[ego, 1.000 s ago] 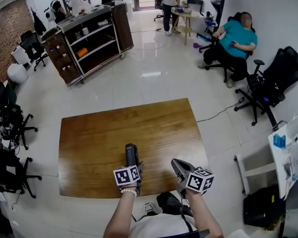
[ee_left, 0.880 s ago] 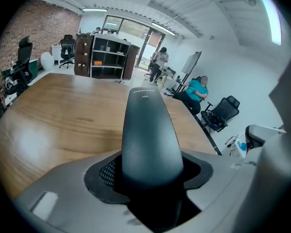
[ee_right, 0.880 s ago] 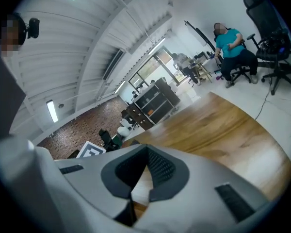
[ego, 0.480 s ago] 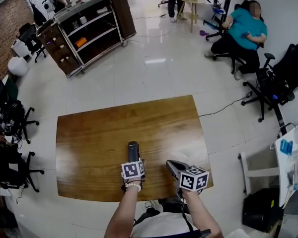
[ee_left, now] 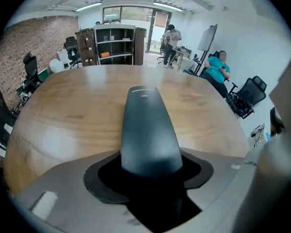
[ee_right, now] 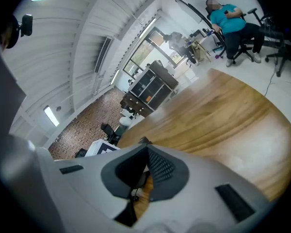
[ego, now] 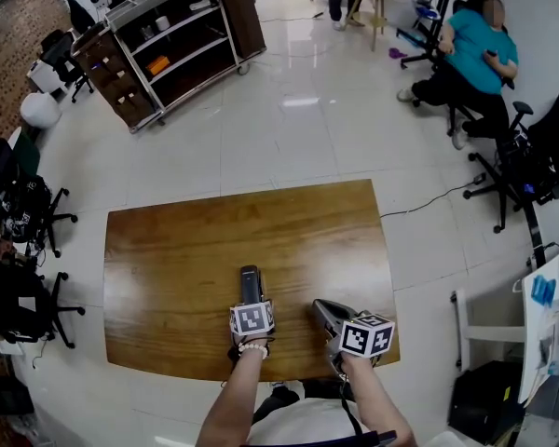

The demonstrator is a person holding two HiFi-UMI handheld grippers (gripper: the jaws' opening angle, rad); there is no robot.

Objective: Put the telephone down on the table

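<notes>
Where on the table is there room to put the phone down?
The wooden table is bare from its left edge to the telephone, and from there to the far and right edges. Only the near edge is crowded, where the left gripper holds the telephone beside the right gripper.

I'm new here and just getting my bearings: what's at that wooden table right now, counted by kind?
Telephone: 1
Grippers: 2, the left gripper and the right gripper
Table: 1
Total: 4
</notes>
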